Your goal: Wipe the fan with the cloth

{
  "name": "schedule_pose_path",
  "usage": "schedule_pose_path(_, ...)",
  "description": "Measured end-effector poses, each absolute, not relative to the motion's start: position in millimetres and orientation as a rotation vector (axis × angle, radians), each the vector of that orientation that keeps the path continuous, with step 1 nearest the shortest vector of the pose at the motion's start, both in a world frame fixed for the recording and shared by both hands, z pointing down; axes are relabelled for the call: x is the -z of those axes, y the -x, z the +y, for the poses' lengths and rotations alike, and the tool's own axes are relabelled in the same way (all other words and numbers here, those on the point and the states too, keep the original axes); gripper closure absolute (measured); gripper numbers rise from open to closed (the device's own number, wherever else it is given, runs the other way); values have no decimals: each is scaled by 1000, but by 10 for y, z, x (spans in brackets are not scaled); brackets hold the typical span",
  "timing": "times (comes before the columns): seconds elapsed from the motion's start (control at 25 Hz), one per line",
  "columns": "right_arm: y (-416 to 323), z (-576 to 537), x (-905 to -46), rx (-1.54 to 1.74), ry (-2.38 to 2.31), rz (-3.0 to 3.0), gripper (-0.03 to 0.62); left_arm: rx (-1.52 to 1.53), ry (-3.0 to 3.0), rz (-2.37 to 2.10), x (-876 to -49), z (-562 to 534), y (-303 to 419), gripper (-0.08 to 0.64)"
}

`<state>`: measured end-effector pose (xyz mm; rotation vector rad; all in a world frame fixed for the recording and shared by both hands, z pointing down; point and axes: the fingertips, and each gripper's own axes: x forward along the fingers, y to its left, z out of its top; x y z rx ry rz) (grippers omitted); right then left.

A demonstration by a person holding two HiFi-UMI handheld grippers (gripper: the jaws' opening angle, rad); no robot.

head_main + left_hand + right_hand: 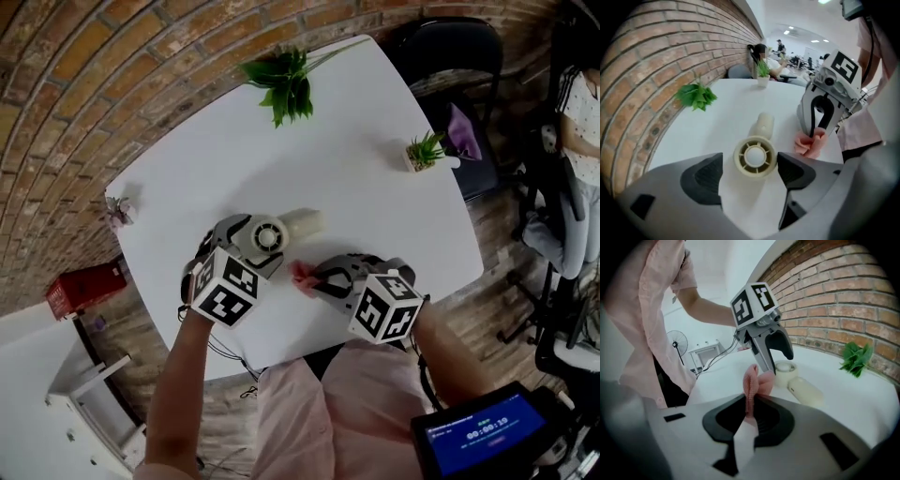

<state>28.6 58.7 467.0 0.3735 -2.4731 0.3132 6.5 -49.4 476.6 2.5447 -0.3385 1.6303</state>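
A small cream hand fan lies on the white table (375, 216), its round head (267, 234) toward me and its handle (305, 222) pointing away. In the left gripper view the fan head (755, 156) sits between the jaws of my left gripper (749, 171), which stands open with gaps on both sides. My left gripper (251, 246) points steeply down over the fan. My right gripper (317, 279) is just right of the fan, shut on a pink cloth (302, 275). The bunched cloth (752, 387) sticks up from between the right gripper's (751, 411) pads.
A green leafy sprig (281, 82) lies at the table's far edge and a small potted plant (424, 150) near its right corner. A black chair (450, 47) stands beyond. A red box (84, 289) and white shelf (84, 394) are on the left floor. A person sits at right (581, 122).
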Motion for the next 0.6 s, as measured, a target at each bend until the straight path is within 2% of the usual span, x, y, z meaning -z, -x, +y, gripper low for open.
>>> schedule_pose_path(0.08, -292, 497, -4538, -319, -445, -2516, 546, -1466, -2533, -588, -4552, -560, 123, 190)
schedule_pose_path(0.28, -262, 307, -3953, -358, -665, -2658, 543, -752, -2503, -1169, -3556, -516, 491, 199)
schedule_pose_path(0.4, -161, 158, -3523, -261, -751, -2731, 538, -383, -2523, -1526, -2868, -443, 703, 286)
schedule_pose_path(0.52, -44, 105, -3081, -239, -874, -2773, 535, -183, -2509, -1764, -2355, -232, 883, 402)
schedule_pose_path(0.6, -1, 41, -2786, -199, -951, -2800, 534, -113, -2501, -1875, -2113, -117, 942, 531)
